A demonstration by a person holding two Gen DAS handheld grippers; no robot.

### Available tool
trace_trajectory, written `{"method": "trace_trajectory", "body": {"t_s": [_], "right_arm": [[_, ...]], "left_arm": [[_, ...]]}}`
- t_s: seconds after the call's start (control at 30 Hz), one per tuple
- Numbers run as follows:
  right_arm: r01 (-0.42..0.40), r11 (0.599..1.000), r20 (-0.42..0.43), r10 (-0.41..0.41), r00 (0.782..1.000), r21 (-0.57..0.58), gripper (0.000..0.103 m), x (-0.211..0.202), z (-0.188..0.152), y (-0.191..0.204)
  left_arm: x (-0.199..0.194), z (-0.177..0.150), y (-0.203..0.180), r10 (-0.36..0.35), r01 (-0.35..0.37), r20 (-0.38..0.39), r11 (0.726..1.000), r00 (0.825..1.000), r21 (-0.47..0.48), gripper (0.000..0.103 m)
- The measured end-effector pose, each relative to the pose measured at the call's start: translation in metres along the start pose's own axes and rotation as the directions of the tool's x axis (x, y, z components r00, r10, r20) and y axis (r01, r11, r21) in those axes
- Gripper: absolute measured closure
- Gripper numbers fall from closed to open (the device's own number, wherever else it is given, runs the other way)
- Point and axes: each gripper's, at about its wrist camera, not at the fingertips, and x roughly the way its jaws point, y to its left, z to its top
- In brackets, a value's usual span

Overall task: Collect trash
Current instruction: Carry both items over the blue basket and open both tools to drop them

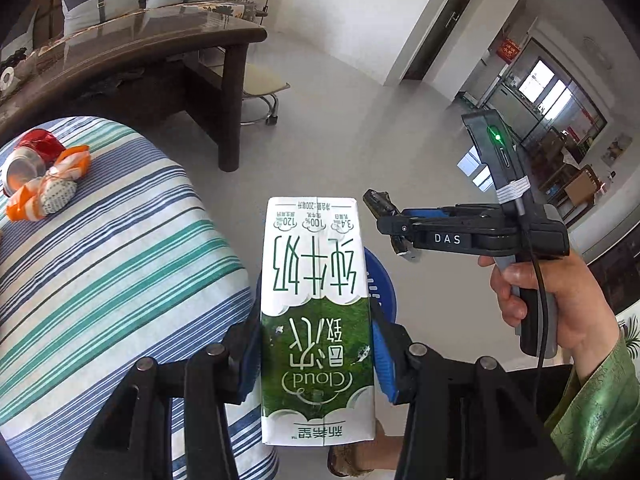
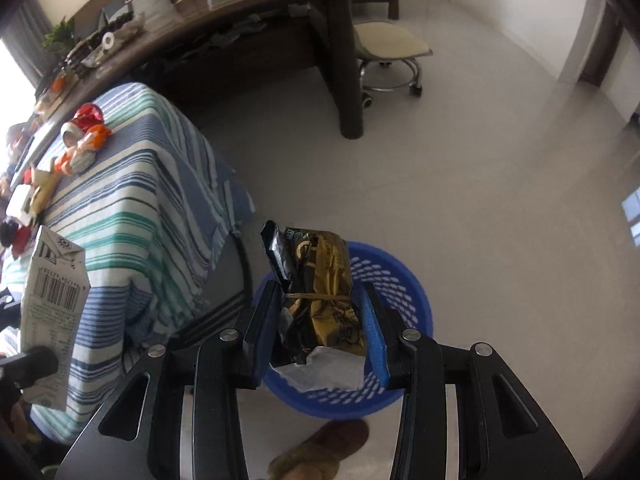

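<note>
Right gripper (image 2: pixel 320 320), clamped on the black-gold wrapper (image 2: pixel 320 292), hangs straight over the blue basket (image 2: pixel 404 280), nearer than left gripper (image 1: pixel 318 344) pinching the upright carton (image 1: pixel 316 312).

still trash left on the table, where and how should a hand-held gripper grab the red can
Grip the red can across its round body, coming from above. It lies on its side on the striped tablecloth, open end toward the camera, so the curved sides are exposed. The orange wrapper touches it, so close on the far half.
</note>
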Motion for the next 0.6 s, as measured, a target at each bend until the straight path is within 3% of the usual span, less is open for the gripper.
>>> {"method": "trace_trajectory", "body": {"t_s": [0.3,0.6], "right_arm": [[-0.035,0.994,-0.075,0.043,0.996,0.103,0.062,0.032,-0.009,-0.054],[-0.073,0.98,-0.058,0.085,0.995,0.184,0.057,0.039,-0.007,-0.07]], "left_arm": [[0.098,0.013,-0.015,-0.024,0.02,-0.057,0.997,0.998,-0.071,0.055],[0.138,0.007,-0.018,0.001,-0.008,-0.079,0.996,0.997,-0.093,0.051]]}}
